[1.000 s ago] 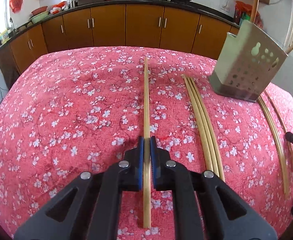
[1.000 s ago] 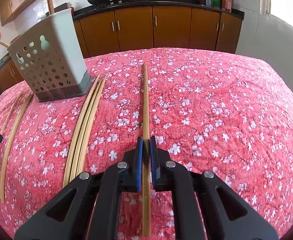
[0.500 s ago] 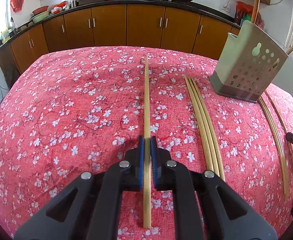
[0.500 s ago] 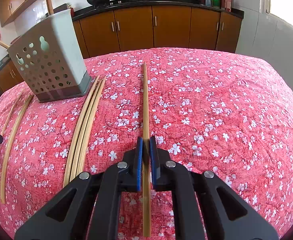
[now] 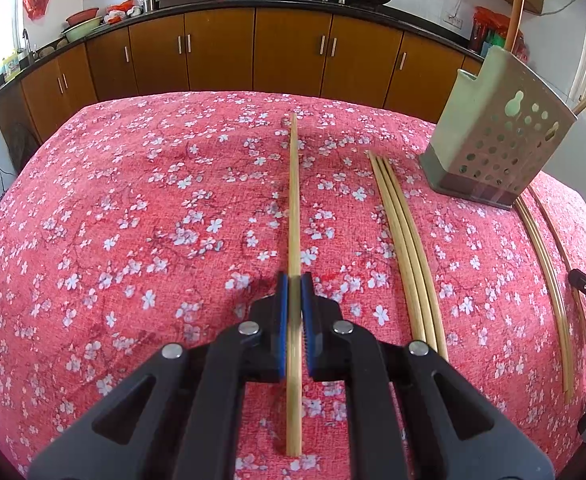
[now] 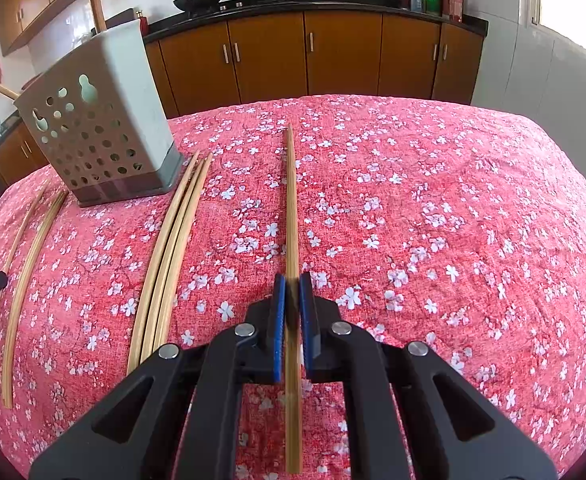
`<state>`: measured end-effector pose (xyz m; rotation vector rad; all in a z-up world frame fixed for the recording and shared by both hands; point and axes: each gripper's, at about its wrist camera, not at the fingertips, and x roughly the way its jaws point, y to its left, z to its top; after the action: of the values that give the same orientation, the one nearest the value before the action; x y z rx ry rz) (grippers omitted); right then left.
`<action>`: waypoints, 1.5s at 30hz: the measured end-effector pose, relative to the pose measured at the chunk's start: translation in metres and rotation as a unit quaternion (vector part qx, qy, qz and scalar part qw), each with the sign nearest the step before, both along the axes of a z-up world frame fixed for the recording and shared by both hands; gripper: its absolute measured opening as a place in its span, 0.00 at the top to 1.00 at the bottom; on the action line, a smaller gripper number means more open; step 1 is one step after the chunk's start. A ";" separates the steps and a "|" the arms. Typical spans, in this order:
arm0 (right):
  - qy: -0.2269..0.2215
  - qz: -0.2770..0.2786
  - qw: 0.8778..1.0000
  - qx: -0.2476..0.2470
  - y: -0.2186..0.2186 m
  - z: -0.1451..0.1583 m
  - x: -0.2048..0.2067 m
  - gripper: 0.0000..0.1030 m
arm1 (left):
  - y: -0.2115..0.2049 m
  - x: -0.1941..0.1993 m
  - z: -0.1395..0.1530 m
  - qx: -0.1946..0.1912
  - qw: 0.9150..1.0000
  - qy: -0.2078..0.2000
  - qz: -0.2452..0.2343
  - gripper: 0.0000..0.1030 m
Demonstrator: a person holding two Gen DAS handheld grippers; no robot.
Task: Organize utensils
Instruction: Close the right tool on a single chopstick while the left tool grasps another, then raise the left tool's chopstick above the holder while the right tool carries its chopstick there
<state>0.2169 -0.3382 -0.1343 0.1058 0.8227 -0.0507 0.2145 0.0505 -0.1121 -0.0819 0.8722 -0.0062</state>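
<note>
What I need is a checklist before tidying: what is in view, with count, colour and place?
Tablecloth: one, red with white blossoms, over the table.
Holder: one, grey-green, perforated, standing on the cloth.
Standing chopsticks: two showing, tan, in the holder.
Left group: three chopsticks, tan, lying left of the holder.
Right group: three chopsticks, tan, lying right of the holder.
Left chopstick: one, tan, gripped.
Right chopstick: one, tan, gripped.
Cabinets: brown, behind.
Left gripper: black, blue pads, shut on left chopstick.
Right gripper: same, shut on right chopstick.
</note>
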 end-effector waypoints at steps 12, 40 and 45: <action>0.000 0.000 1.000 0.014 0.000 0.001 -0.011 0.92 | -0.005 -0.010 0.003 0.013 1.000 0.007 -0.011 0.90; -0.184 -0.003 0.983 0.019 0.000 0.124 -0.057 0.92 | 0.001 -0.043 0.141 -0.022 0.988 -0.152 -0.030 0.92; -0.204 0.006 0.979 0.023 0.002 0.138 -0.061 0.92 | -0.007 -0.048 0.158 -0.022 0.986 -0.163 -0.039 0.92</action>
<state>0.1558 -0.3364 0.0038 0.1491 0.4136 0.0011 0.1666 0.0438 0.0464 -0.0855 0.5481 -0.1099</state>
